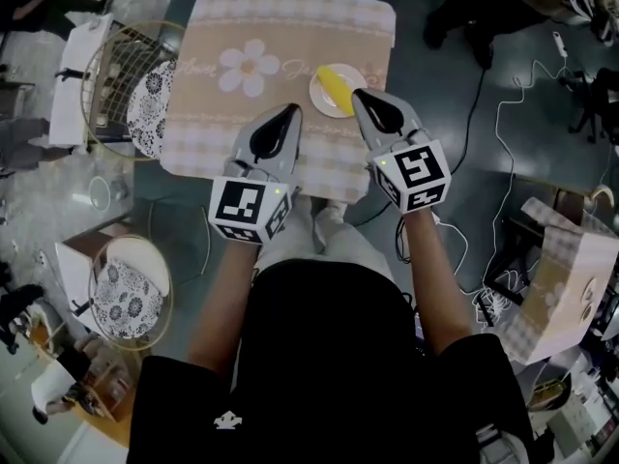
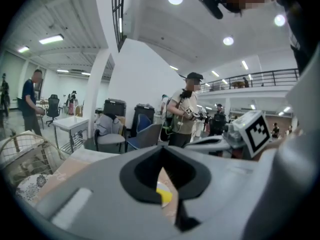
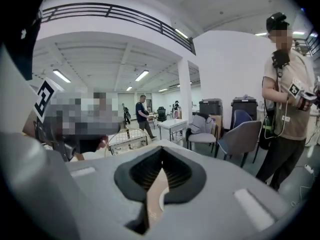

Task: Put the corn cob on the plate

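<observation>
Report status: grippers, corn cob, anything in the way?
Left gripper shut, empty. Right gripper shut, empty. Corn cob lying on plate. No obstruction seen.

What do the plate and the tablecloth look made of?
Plate: white with a smooth, pale rim, probably ceramic or melamine. Tablecloth: matte, printed with checks and a daisy, probably woven fabric, though coated vinyl is possible.

Both hand-held grippers [image 1: 290, 111] [image 1: 359, 95] closed, empty

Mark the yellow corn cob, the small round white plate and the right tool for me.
yellow corn cob [image 1: 336, 89], head view, middle of the cob
small round white plate [image 1: 316, 98], head view, bare left rim
right tool [image 1: 359, 95], head view, tip of shut jaws
</observation>
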Demonstrator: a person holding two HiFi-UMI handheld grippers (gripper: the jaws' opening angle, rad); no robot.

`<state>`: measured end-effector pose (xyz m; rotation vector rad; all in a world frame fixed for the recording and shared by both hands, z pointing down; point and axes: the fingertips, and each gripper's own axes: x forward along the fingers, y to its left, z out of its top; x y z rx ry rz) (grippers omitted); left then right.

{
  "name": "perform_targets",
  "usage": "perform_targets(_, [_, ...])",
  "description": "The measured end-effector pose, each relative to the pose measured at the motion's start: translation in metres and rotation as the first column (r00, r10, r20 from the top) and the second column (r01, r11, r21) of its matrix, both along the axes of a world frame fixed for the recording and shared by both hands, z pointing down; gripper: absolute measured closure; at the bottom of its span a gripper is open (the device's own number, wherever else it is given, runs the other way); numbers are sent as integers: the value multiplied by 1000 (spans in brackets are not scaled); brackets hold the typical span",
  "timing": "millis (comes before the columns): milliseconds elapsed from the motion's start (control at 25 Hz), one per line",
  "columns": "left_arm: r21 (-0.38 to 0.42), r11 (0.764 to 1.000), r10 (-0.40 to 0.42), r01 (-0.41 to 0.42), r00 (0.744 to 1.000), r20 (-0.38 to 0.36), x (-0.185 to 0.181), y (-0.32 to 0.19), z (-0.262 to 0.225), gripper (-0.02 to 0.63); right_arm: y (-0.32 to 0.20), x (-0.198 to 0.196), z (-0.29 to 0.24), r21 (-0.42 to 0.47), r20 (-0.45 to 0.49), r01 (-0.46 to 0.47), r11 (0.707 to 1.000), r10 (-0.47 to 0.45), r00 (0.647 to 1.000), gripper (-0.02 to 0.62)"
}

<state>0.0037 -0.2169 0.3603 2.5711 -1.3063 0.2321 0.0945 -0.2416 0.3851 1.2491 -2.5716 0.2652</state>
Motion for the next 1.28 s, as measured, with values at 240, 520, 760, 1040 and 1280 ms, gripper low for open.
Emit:
perform_targets(240, [73, 997, 11, -12, 1000, 10, 19, 15, -26, 597, 29, 9, -47, 90, 29, 17, 996, -20, 999, 594])
perform_targets(520, [129, 991, -16, 16, 1000, -2, 30, 28, -60, 597, 53, 16, -96, 200, 9, 52, 978, -55, 998, 594])
perform_targets(760, [193, 980, -35, 38, 999, -17, 28, 37, -95, 597, 67, 15, -129, 261, 58, 63, 963, -81, 995, 594])
perform_targets(1040, [253, 967, -23, 32, 999, -39, 30, 42, -128, 597, 72, 10, -154, 306, 81, 73, 949, -102, 991, 594])
perform_targets(1280, [281, 960, 3, 12, 999, -53, 27, 46, -144, 597, 80, 0, -169, 341, 93, 65, 938, -102, 990, 594])
